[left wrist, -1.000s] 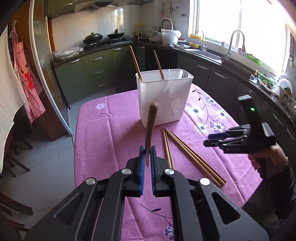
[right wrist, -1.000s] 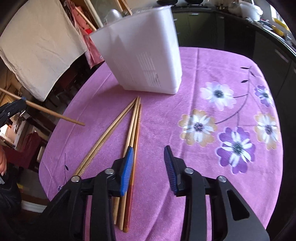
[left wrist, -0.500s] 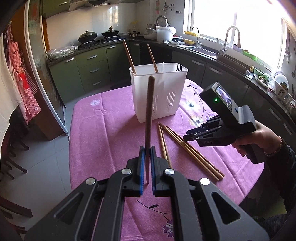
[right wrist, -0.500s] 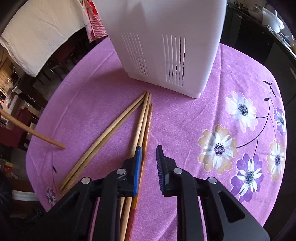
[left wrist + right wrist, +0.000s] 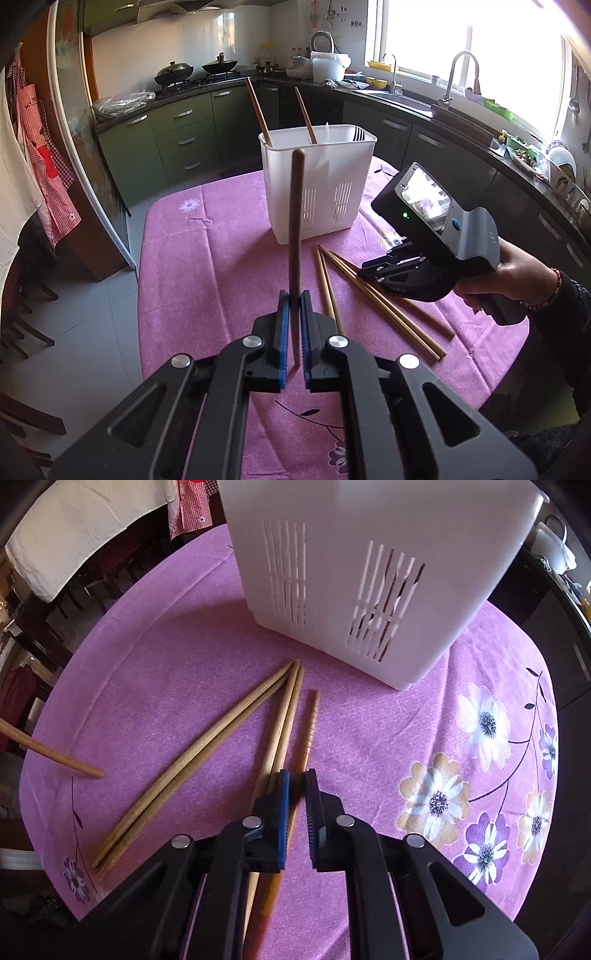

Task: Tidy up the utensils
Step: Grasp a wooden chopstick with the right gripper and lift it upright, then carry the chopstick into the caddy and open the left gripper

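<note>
My left gripper (image 5: pixel 291 306) is shut on a dark wooden chopstick (image 5: pixel 295 221), held upright in front of the white slotted utensil holder (image 5: pixel 317 184); its tip shows in the right wrist view (image 5: pixel 55 757). The holder (image 5: pixel 369 572) holds two chopsticks (image 5: pixel 258 110) and a fork. Several loose chopsticks (image 5: pixel 229 746) lie on the purple cloth. My right gripper (image 5: pixel 297 786) is low over them, jaws nearly closed around an orange-tipped chopstick (image 5: pixel 308 734). It also shows in the left wrist view (image 5: pixel 384 269).
The table (image 5: pixel 207 266) has a purple floral cloth (image 5: pixel 461 775) and rounded edges. Green kitchen cabinets, a stove with pans and a sink run along the far walls. Chairs and hanging aprons stand to the left.
My right gripper has dropped toward the loose chopsticks and its jaws have narrowed from wide open to a small gap. My left gripper has raised its chopstick more upright.
</note>
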Tool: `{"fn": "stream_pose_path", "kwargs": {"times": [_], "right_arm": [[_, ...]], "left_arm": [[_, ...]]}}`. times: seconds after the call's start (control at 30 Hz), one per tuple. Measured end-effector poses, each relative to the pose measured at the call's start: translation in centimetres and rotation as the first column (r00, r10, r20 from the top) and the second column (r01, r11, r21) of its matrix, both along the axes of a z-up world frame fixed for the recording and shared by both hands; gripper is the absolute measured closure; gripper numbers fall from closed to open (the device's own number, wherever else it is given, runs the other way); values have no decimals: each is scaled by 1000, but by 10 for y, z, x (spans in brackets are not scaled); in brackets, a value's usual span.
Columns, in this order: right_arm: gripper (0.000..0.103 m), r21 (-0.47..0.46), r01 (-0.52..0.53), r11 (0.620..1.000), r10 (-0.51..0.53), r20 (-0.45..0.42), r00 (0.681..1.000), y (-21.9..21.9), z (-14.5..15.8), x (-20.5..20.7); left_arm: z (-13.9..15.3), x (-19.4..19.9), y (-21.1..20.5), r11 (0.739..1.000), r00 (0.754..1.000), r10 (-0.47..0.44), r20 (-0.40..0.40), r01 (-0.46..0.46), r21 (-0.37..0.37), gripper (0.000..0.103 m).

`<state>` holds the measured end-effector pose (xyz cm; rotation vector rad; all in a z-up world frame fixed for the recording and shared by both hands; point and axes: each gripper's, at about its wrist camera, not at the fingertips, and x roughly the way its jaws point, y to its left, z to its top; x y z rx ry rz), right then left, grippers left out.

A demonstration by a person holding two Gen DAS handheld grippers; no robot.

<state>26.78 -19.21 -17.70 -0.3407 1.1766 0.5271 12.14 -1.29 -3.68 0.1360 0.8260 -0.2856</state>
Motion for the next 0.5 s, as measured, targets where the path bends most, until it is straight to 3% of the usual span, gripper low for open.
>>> {"fn": "stream_pose_path", "kwargs": {"times": [0.13, 0.23, 0.4, 0.5], "right_arm": [[96, 57, 19, 998, -22, 46, 999, -11, 14, -8], [96, 147, 38, 988, -57, 124, 991, -32, 49, -23], [96, 260, 51, 964, -127, 284, 950, -69, 110, -62], [96, 283, 56, 957, -155, 342, 927, -82, 128, -84]], "left_arm": [[0, 1, -1, 1000, 1000, 0, 0, 0, 4, 97], [0, 1, -2, 1000, 1000, -1, 0, 1, 9, 97], [0, 1, -2, 1000, 1000, -1, 0, 1, 10, 97], [0, 1, -3, 1000, 1000, -2, 1, 2, 12, 97]]}}
